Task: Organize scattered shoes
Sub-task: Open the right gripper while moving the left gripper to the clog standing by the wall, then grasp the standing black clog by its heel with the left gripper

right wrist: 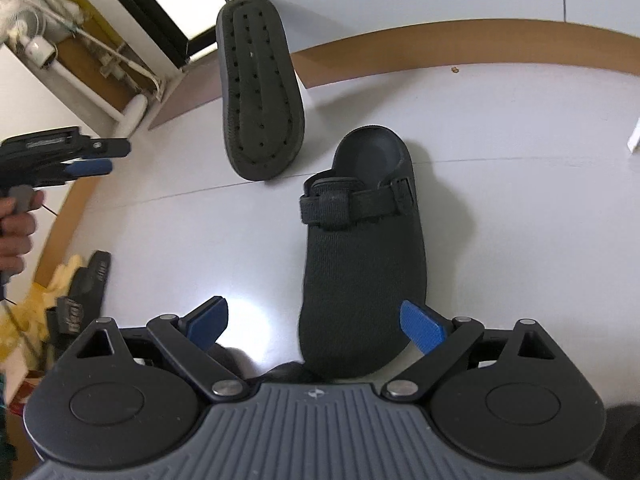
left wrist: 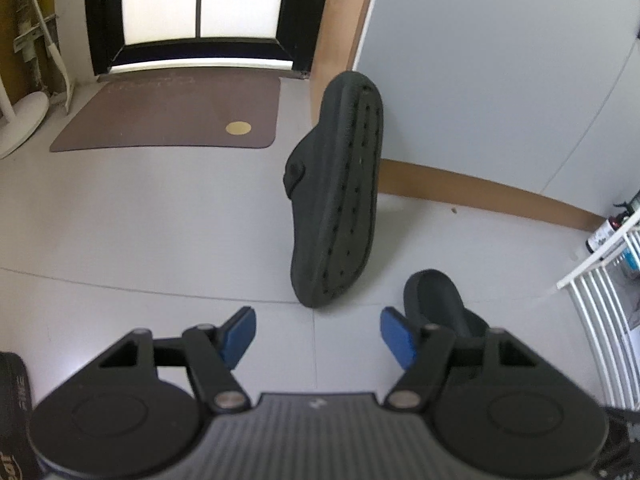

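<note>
Two black clogs lie on the pale floor. One clog (left wrist: pixel 336 192) (right wrist: pixel 260 88) is tipped on its side by the wall corner, with its dotted sole showing. The other clog (right wrist: pixel 360 264) stands upright with a strap across it. The left wrist view shows only its heel (left wrist: pixel 436 300), behind a finger. My left gripper (left wrist: pixel 318 332) (right wrist: pixel 92 160) is open and empty, short of the tipped clog. My right gripper (right wrist: pixel 316 322) is open above the upright clog's toe. One blue pad (right wrist: pixel 424 326) is at the toe's edge; the other pad is well clear.
A brown doormat (left wrist: pixel 168 116) lies before a glass door. A white rack (left wrist: pixel 600 300) stands at the right and a wooden baseboard (left wrist: pixel 480 188) runs along the wall. Other black and yellow footwear (right wrist: pixel 80 292) is piled at the left. A hand (right wrist: pixel 16 232) holds the left gripper.
</note>
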A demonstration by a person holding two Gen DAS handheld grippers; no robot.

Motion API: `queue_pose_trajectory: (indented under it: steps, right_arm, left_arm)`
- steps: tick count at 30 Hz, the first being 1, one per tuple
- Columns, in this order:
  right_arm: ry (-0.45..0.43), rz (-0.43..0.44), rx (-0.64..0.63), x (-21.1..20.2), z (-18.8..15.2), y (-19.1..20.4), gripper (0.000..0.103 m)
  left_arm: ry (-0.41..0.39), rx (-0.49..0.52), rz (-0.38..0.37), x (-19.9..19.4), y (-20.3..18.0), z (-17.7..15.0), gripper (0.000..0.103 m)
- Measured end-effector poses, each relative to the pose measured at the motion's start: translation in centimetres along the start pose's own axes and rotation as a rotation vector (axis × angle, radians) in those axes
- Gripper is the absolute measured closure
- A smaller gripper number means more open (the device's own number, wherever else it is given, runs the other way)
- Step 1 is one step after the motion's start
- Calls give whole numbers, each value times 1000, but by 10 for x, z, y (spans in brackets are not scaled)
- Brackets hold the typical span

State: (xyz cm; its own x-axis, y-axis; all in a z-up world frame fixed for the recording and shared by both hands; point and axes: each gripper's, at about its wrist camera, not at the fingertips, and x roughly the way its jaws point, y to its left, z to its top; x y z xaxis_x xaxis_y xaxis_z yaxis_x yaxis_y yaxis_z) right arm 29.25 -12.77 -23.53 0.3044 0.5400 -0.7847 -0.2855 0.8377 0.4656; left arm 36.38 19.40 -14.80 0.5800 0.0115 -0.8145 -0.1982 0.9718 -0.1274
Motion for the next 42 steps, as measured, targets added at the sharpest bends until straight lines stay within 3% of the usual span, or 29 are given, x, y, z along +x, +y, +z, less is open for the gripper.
queue_pose_trajectory:
  steps: [2,5,10,20,24,35,37,42]
  right_arm:
    - [-5,5,1,-9,-5,0,7]
    - [-7,23,20,-17,-11,-2,7]
    - [37,0,-39,-16,-18,-3,7]
    - [19,26,-28,-17,-14,-18,7]
    - [24,19,-24,-9,-12,-22,7]
    - [39,20,0,8,-8,-39,7]
    - [39,13,7,10,-7,-43,7]
    - [40,17,31,16,-8,-50,7]
  left_arm:
    - [-16,18,32,1,0,6,32]
    - [-33,3,20,12,2,22,32]
    - [-146,59,-12,38,-5,39,29]
    - [-118,-50,-21,100,20,55,29]
    - [-140,-63,-116,114,28,60,29]
    - [-119,-47,-187,159,33,65,28]
    - [-116,-58,-207,167,37,63,17]
    - [-83,-165,-318,183,54,57,12]
